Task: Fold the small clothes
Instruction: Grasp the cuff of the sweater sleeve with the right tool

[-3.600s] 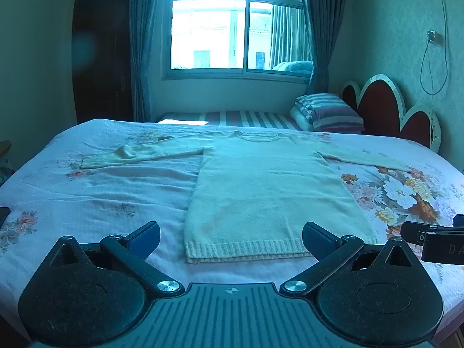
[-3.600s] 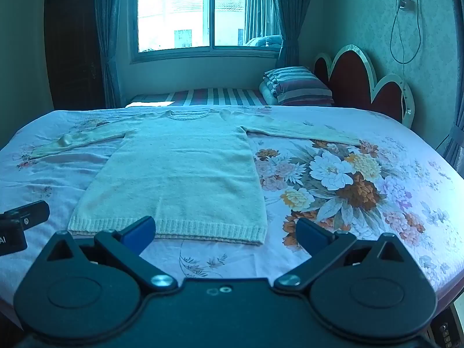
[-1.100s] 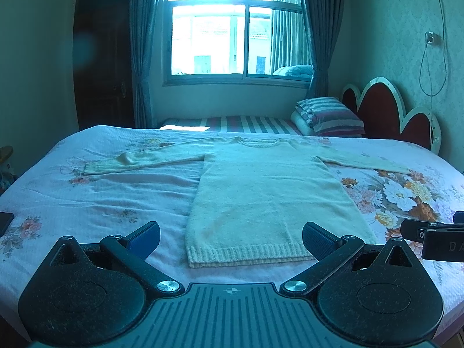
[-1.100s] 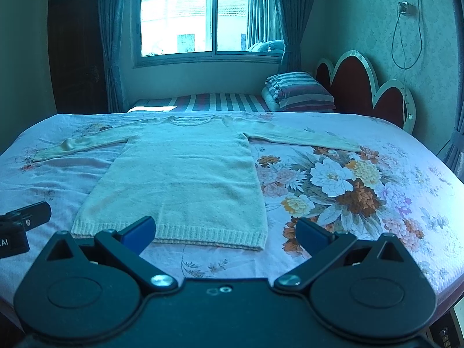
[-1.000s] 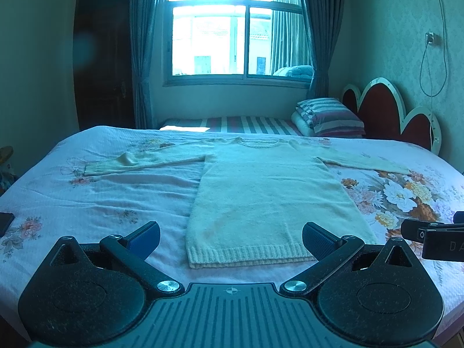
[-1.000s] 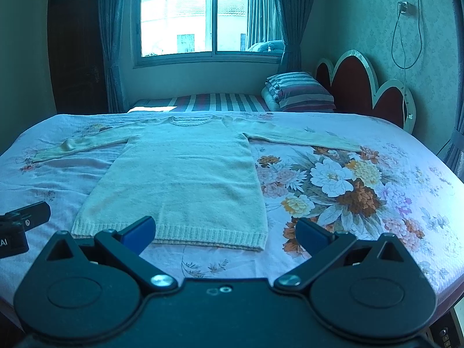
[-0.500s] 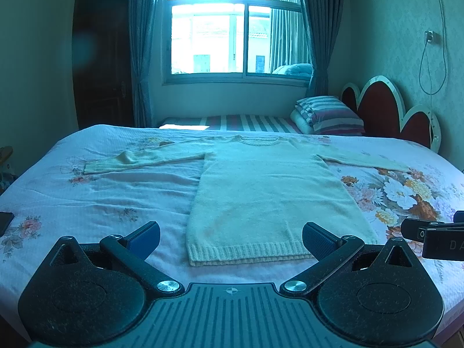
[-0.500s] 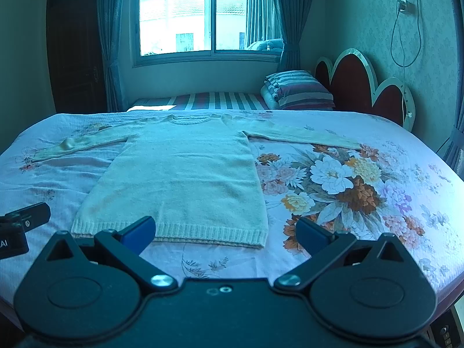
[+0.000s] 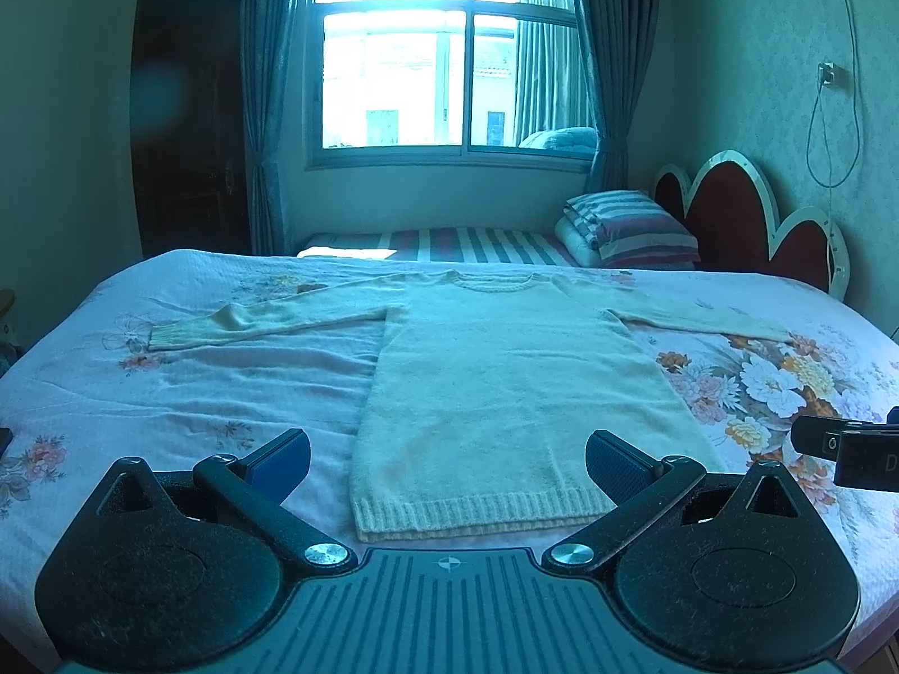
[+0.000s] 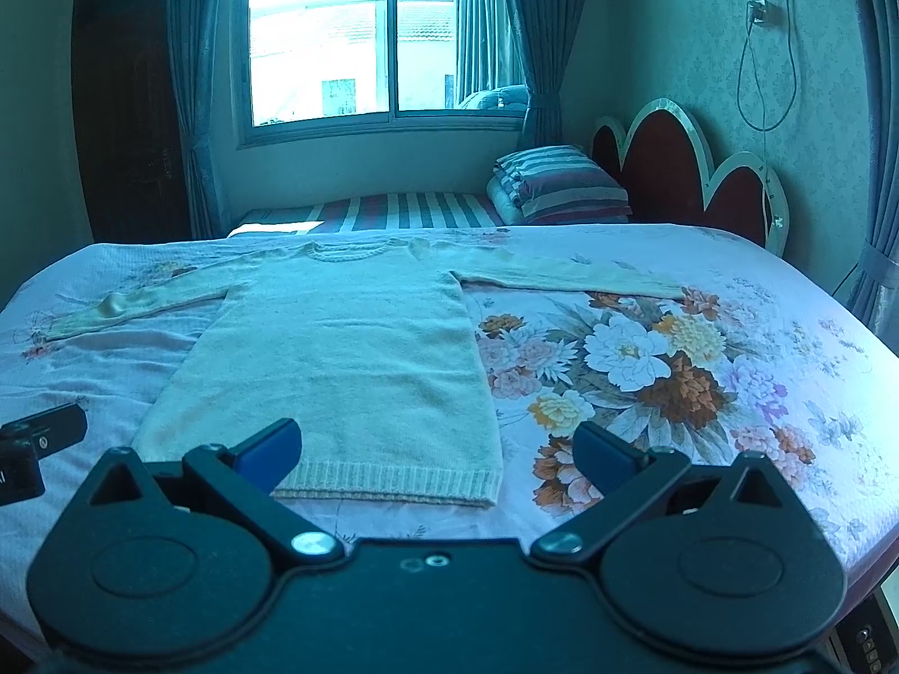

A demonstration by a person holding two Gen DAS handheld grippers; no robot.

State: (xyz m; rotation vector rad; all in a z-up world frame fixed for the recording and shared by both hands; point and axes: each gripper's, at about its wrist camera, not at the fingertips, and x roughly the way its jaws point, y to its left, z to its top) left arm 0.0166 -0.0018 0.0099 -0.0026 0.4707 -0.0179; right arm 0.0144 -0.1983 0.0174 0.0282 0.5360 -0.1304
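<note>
Cream sweater [image 9: 505, 393] lies flat—both claws [image 9: 446, 458] [image 10: 435, 446] apart; right view alone shows, perhaps, a safe [image 10: 862, 637].

We see a bedroom with a big bed [image 9: 168, 393] under a flowered sheet. Behind it a bright window [image 9: 449, 73] stands between blue curtains [image 9: 264, 112]. A red scalloped headboard [image 9: 741, 219] is against the patterned wall, with striped pillows [image 9: 629, 230] near it.

Left gripper [image 9: 448, 458] and right gripper [image 10: 437, 446] hover level, jaws spread wide.
</note>
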